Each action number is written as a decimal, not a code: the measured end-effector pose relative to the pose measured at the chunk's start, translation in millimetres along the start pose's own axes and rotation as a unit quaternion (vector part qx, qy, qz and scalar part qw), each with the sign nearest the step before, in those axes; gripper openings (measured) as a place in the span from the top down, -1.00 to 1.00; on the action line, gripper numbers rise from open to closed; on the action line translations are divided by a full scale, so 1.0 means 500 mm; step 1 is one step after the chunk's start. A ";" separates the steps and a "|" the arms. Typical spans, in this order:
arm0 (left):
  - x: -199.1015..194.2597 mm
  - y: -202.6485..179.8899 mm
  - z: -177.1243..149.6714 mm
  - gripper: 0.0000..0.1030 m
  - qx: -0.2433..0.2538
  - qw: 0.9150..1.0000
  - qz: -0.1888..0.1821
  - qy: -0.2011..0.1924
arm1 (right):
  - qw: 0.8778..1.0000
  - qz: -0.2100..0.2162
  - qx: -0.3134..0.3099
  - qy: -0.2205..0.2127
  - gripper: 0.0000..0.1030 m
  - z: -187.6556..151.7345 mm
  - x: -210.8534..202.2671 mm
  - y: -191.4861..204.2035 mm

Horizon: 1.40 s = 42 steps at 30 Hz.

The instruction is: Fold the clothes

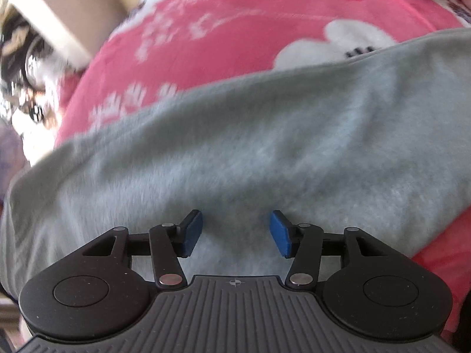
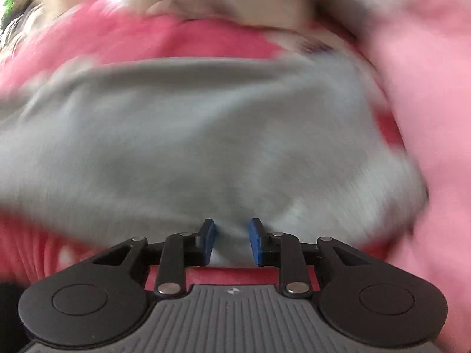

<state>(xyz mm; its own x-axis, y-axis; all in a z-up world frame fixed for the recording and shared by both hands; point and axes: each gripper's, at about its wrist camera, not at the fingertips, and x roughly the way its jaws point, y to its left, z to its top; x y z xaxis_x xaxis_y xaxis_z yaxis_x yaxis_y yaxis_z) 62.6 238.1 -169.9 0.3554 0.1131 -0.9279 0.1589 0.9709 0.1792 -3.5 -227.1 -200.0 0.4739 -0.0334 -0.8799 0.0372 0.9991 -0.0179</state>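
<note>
Both views are smeared, the right wrist one badly, so what lies beyond the pink blanket cannot be made out, and the grey garment runs off the frame edges. The left gripper has its fingers parted wide, released, with only fleece seen between them. The right gripper is narrowly parted; a grey fold sits in the gap, pads not pressing it. The garment lies spread on the blanket, under and ahead of both.
</note>
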 end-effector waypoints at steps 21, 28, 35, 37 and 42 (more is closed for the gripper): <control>-0.071 0.309 -0.177 -0.05 -0.317 0.948 -0.016 0.005 | 0.982 0.049 0.180 0.009 0.05 -0.008 -0.053 0.102; -0.064 0.354 -0.262 -0.05 -0.466 0.884 -0.015 -0.014 | 0.956 0.153 0.252 -0.011 0.00 0.025 -0.074 0.173; -0.064 0.372 -0.287 -0.05 -0.520 0.853 -0.009 -0.038 | 0.970 0.223 0.093 -0.012 0.00 0.093 -0.070 0.391; -0.068 0.378 -0.291 -0.05 -0.528 0.848 -0.007 -0.049 | 0.970 0.242 0.034 -0.021 0.00 0.107 -0.078 0.458; -0.073 0.406 -0.312 -0.05 -0.564 0.823 -0.016 -0.074 | 0.954 0.289 -0.077 -0.029 0.00 0.113 -0.097 0.589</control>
<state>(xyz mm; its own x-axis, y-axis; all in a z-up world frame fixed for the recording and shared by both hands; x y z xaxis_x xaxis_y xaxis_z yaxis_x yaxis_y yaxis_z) -61.5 463.9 -150.8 0.4880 0.1383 -0.8618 -0.7558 0.5609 -0.3379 34.2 67.4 -135.5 0.4239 0.5267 -0.7368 -0.3719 0.8430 0.3886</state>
